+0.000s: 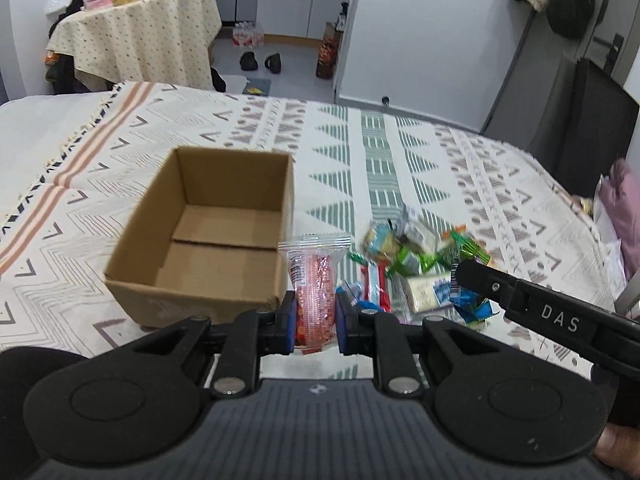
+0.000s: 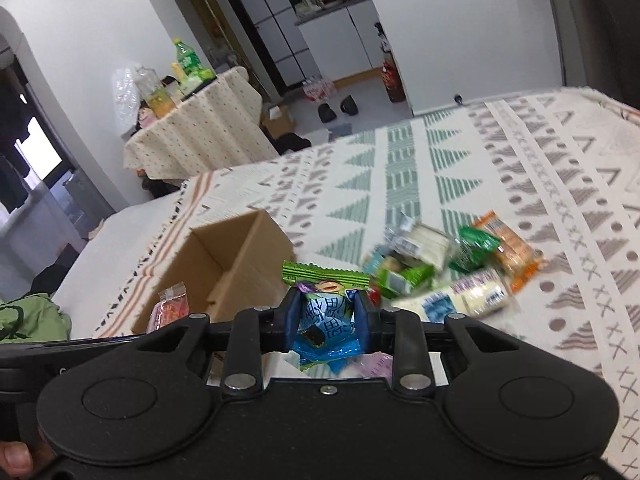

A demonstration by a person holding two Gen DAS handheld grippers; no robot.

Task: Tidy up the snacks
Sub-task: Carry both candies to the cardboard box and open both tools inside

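An open cardboard box (image 1: 208,236) with nothing inside stands on the patterned cloth; the right wrist view shows it too (image 2: 236,268). My left gripper (image 1: 316,316) is shut on a clear-wrapped red snack packet (image 1: 314,280), held just right of the box's near corner; that packet shows again (image 2: 170,310). My right gripper (image 2: 326,318) is shut on a blue and green snack packet (image 2: 326,312), lifted near the pile; this packet also appears (image 1: 470,300). A loose pile of wrapped snacks (image 1: 416,256) lies right of the box and spreads wide (image 2: 448,268).
The patterned cloth (image 1: 360,152) covers a wide surface with free room left of and behind the box. A small table with a dotted cloth (image 1: 140,36) and bottles stands beyond. A pink bundle (image 1: 624,204) lies at the right edge.
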